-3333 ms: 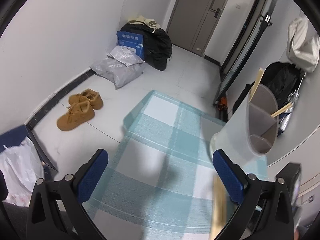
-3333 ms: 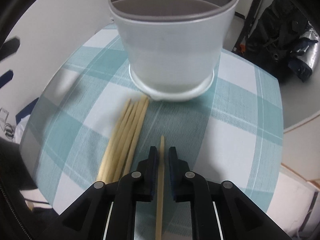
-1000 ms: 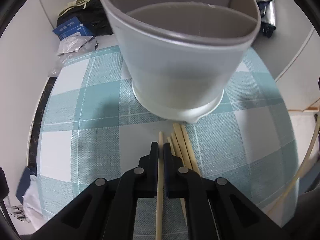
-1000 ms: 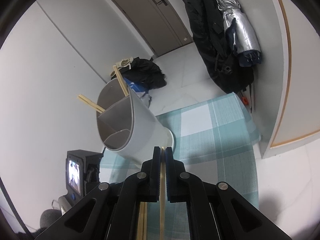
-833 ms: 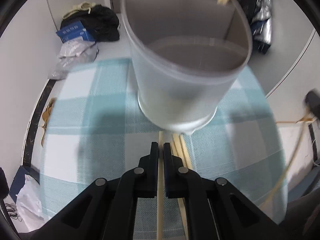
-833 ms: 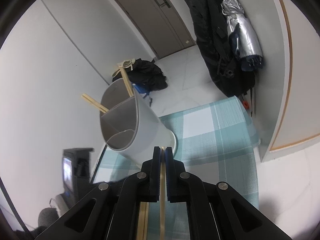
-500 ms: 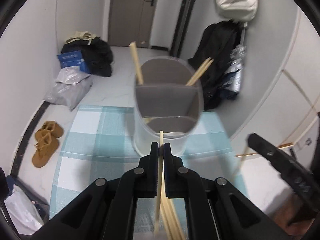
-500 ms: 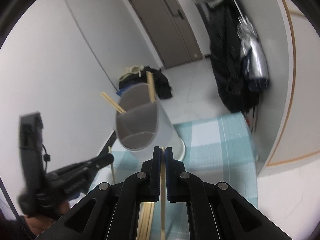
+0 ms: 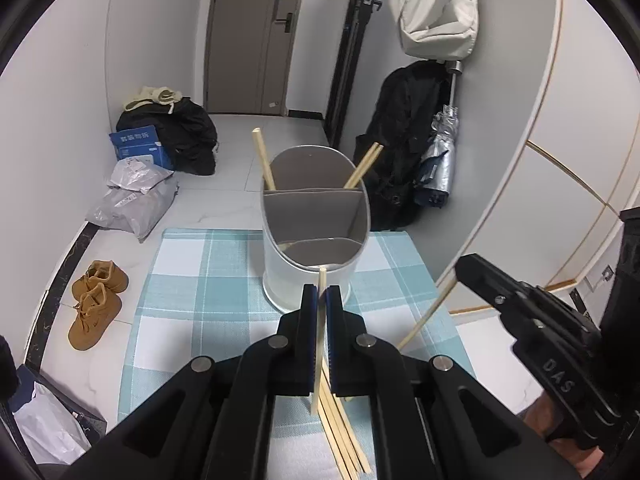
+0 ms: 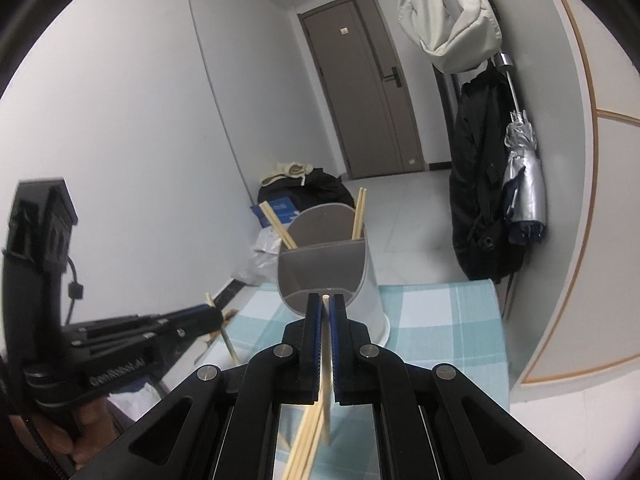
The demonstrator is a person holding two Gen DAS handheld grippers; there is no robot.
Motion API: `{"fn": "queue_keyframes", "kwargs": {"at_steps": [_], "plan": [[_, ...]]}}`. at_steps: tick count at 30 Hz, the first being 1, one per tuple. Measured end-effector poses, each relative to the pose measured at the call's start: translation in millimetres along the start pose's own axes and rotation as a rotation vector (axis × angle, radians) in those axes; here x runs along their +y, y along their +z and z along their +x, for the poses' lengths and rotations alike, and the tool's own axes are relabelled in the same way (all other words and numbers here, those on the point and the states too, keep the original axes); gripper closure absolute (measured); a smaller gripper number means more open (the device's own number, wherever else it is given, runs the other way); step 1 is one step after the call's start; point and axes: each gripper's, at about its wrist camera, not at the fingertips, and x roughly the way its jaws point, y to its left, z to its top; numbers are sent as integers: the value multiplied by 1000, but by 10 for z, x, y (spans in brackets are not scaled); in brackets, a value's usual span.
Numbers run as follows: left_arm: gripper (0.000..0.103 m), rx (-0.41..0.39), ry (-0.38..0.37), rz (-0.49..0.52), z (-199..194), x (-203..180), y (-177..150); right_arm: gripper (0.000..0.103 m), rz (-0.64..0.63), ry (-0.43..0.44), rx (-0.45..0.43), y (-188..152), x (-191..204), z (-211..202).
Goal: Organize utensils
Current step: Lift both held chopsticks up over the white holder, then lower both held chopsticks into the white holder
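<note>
Checked cloth (image 9: 192, 280) carrying holder (image 9: 314, 236). Left wrist view: left gripper (image 9: 319, 308) pinching chopstick (image 9: 318, 344) before holder; spare chopsticks (image 9: 344, 436) lying nearer. Right wrist view: right gripper (image 10: 325, 312) clamping second chopstick (image 10: 326, 360) before holder. Risk: sticks crossing, tipping holder.

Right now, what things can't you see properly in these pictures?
- Holder bottom: both views, its own walls hide how deep the sticks go.
- Held stick's lower end: left view, the left claw covers part of it.
- Loose sticks on the cloth: both views, claws and the bottom edge cut them off, so no count.
- Blue box writing: too small.
- Right claw's stick: right view, its lower end is hidden behind the claw.
</note>
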Motion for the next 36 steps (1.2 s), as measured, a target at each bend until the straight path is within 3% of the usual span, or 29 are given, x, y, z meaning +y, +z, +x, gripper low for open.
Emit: {"fn": "queue_keyframes", "kwargs": {"at_steps": [10,20,36], "plan": [[103,6,10,16,-95,-92,67,100,-3,-3,-39,16,69,-167],[103,-8,-12,14,-283,-138,305,100,4,4,-82,286,174,-312],[103,-81,-60,-21,-348,-73,1079,100,-5,31,-132,1261,234,-248]]}}
